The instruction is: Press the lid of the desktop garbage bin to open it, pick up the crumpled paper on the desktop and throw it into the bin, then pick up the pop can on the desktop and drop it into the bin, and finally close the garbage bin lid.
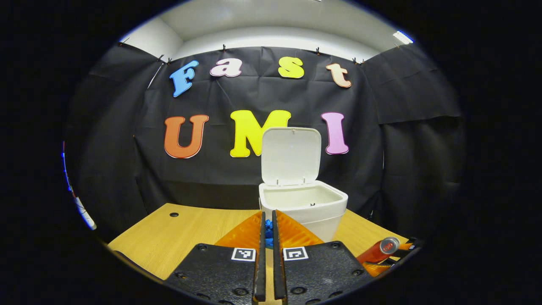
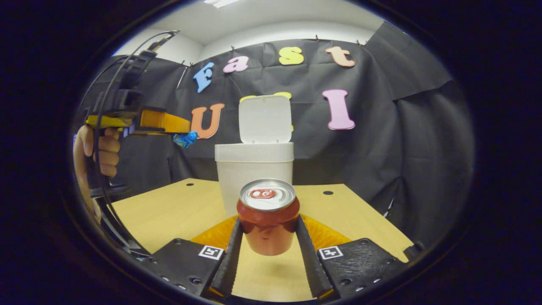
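The garbage bin (image 1: 302, 207) stands at the back of the wooden desktop (image 1: 178, 237) with its lid (image 1: 290, 156) swung upright, so the opening step is done. In the left gripper view the bin's inside looks nearly bare apart from a small dark speck; whether the crumpled paper lies deeper down I cannot tell.

The step in hand appears to be the pop can. In the right gripper view the right gripper (image 2: 268, 250) has its two fingers pressed against either side of the red pop can (image 2: 268, 218), which stands upright between them, just in front of the bin (image 2: 254, 173). Whether the can is lifted off the desktop or resting on it I cannot tell.

The left gripper (image 1: 266, 237) has its fingers drawn almost together with only a narrow slit between them, grasping nothing. In the right gripper view it hangs off to the left, above the desktop and level with the bin's rim, held by a hand (image 2: 99, 152).

The next move likely calls for raising the can above the rim, carrying it over the opening while clear of the raised lid (image 2: 265, 118), and letting go there
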The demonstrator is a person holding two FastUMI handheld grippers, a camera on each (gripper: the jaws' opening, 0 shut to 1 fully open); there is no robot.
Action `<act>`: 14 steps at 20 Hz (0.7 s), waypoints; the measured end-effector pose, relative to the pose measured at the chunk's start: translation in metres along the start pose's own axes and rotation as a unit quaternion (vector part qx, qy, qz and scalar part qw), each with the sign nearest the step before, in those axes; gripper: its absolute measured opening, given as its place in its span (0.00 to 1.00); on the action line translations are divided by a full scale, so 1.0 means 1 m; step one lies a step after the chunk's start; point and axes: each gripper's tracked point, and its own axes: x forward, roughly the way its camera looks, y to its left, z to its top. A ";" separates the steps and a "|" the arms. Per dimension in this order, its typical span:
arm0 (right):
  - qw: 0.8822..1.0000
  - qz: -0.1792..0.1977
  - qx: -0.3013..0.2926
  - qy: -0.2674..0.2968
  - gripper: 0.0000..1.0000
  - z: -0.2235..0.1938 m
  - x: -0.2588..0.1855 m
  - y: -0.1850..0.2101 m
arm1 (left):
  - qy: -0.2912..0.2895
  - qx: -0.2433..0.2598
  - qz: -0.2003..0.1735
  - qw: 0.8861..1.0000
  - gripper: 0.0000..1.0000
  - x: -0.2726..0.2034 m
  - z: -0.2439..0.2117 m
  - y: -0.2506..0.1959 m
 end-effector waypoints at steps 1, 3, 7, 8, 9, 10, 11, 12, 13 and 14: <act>1.000 0.005 0.009 0.002 0.60 -0.004 -0.003 -0.001 | -0.004 -0.004 -0.002 1.000 0.10 0.009 0.006 -0.007; 1.000 0.010 0.015 0.004 0.60 -0.003 -0.006 -0.004 | -0.001 -0.025 -0.024 0.999 0.09 0.034 0.012 -0.028; 1.000 0.010 0.019 -0.007 0.62 0.002 -0.016 -0.010 | -0.005 -0.021 -0.033 0.999 0.10 0.082 0.024 -0.047; 1.000 0.012 0.018 -0.010 0.61 0.004 -0.017 -0.010 | -0.002 -0.029 -0.036 0.999 0.10 0.094 0.021 -0.051; 1.000 0.009 0.015 -0.013 0.61 0.005 -0.019 -0.013 | 0.006 -0.040 -0.042 0.998 0.09 0.105 0.015 -0.056; 1.000 0.006 0.014 -0.018 0.60 0.007 -0.019 -0.016 | 0.014 -0.049 -0.040 0.998 0.10 0.114 0.010 -0.059; 1.000 0.004 0.011 -0.020 0.60 0.006 -0.020 -0.017 | 0.018 -0.050 -0.038 0.998 0.09 0.121 0.009 -0.059; 1.000 0.003 0.012 -0.020 0.60 0.006 -0.021 -0.019 | 0.024 -0.051 -0.042 0.998 0.10 0.129 0.005 -0.062; 1.000 0.003 0.014 -0.019 0.60 0.006 -0.022 -0.020 | 0.029 -0.053 -0.041 0.997 0.10 0.134 0.000 -0.062; 1.000 0.004 0.015 -0.017 0.61 0.005 -0.021 -0.020 | 0.033 -0.054 -0.040 0.997 0.09 0.138 -0.003 -0.063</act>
